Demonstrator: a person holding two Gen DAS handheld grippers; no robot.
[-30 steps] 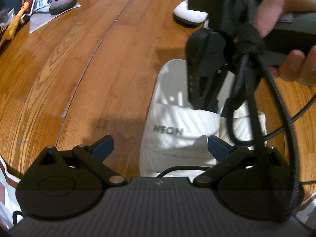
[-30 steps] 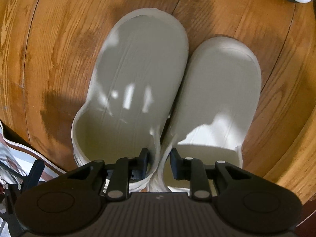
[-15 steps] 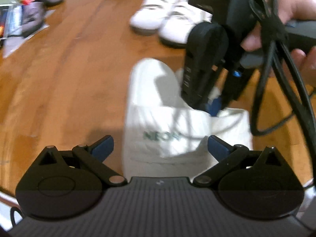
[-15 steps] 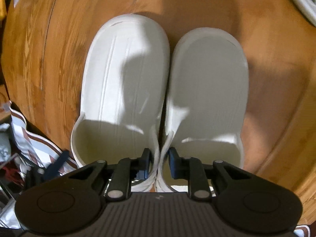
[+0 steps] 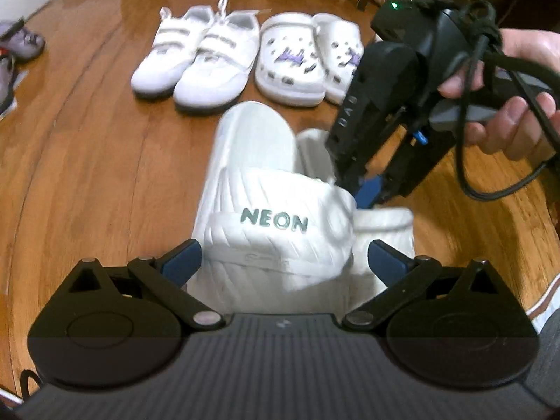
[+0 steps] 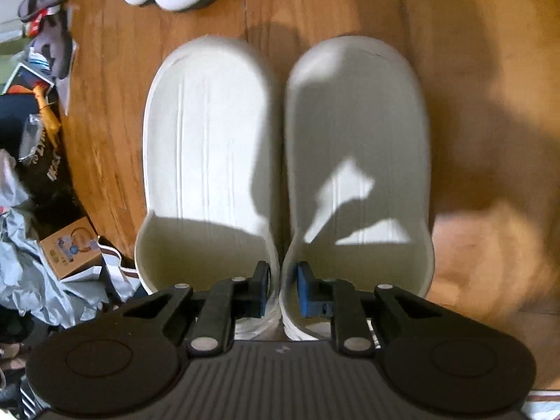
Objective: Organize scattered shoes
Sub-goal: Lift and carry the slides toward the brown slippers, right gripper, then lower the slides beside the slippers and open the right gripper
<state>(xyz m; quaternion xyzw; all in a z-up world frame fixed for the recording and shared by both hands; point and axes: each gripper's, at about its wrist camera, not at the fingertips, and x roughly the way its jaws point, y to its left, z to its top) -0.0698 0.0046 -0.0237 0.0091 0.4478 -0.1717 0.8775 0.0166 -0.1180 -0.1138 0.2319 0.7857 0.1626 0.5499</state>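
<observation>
between our right gripper's (image 6: 282, 288) blue pads sit the two inner walls of the white slides (image 6: 210, 161), pinched together; the jaws have just been closing and now stand narrow, clamped on both walls at once. we count two slides, side by side and touching along their inner edges, toes pointing away from the tool. in the left wrist view the same pair (image 5: 276, 224) shows its straps, one marked neon, with our right gripper (image 5: 367, 189) coming down onto it from the upper right, held by a hand (image 5: 514, 87) with a black cable (image 5: 469, 161) looping below it.

our left gripper (image 5: 283, 260) stands wide, its two blue pads either side of the near strap; whether they touch it we cannot tell.

ahead of the slides we count two white sneakers (image 5: 196, 59) paired together and, just right of them, two white clogs (image 5: 308, 59) with purple charms. off at the far left edge lie grey sandals (image 5: 21, 38).

bare wooden floor (image 5: 87, 161) opens broadly to the left of the tools and, in the right wrist view, to the right of the slides. left of the right gripper the floor is crowded with a small cardboard box (image 6: 68, 246), crumpled plastic (image 6: 21, 273) and other clutter.
</observation>
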